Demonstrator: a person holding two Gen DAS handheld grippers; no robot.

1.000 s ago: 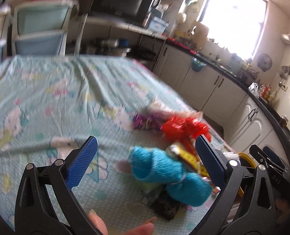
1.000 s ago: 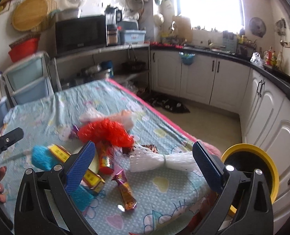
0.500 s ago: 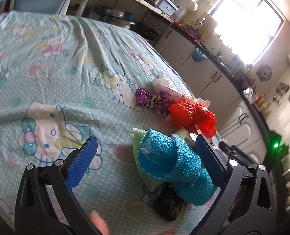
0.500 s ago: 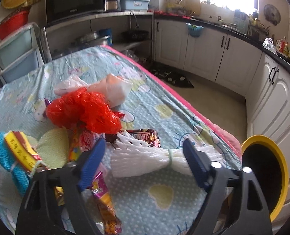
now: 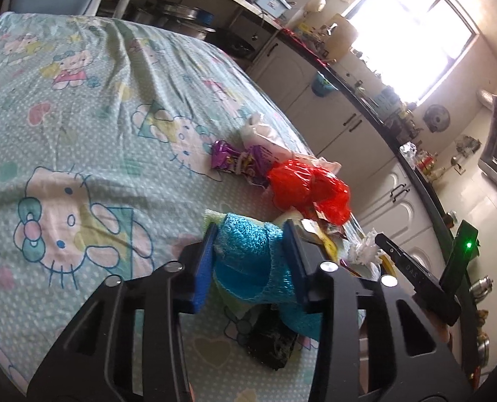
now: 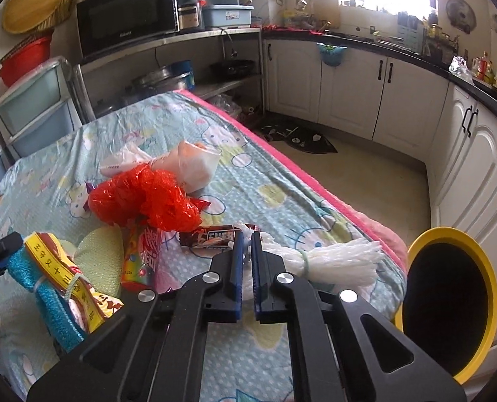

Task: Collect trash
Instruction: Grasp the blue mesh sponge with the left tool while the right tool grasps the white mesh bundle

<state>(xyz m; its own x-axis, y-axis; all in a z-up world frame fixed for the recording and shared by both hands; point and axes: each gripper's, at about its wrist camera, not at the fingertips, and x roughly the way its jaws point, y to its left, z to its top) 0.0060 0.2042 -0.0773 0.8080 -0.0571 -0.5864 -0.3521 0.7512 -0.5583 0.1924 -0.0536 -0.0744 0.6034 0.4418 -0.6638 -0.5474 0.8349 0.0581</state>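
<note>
On the cartoon-print tablecloth (image 5: 80, 117) lies a heap of trash. In the left wrist view a blue foam net (image 5: 245, 251) sits between the blue pads of my left gripper (image 5: 249, 234), whose jaws are closing and pressing on its sides. In the right wrist view my right gripper (image 6: 247, 239) is shut on one end of a white foam net (image 6: 342, 258) tied at the middle. A crumpled red plastic bag (image 6: 144, 197) lies just behind, and a brown chocolate wrapper (image 6: 211, 236) lies by the fingertips.
A black bin with a yellow rim (image 6: 446, 305) stands off the table's right edge. A purple wrapper (image 5: 238, 160), a clear plastic bag (image 6: 188, 164), a yellow packet (image 6: 57, 268) and a black wrapper (image 5: 271, 345) lie in the heap. Kitchen cabinets line the far side.
Both grippers sank toward the heap. The left jaws closed in from wide onto the blue net; the right jaws closed from wide onto the white net.
</note>
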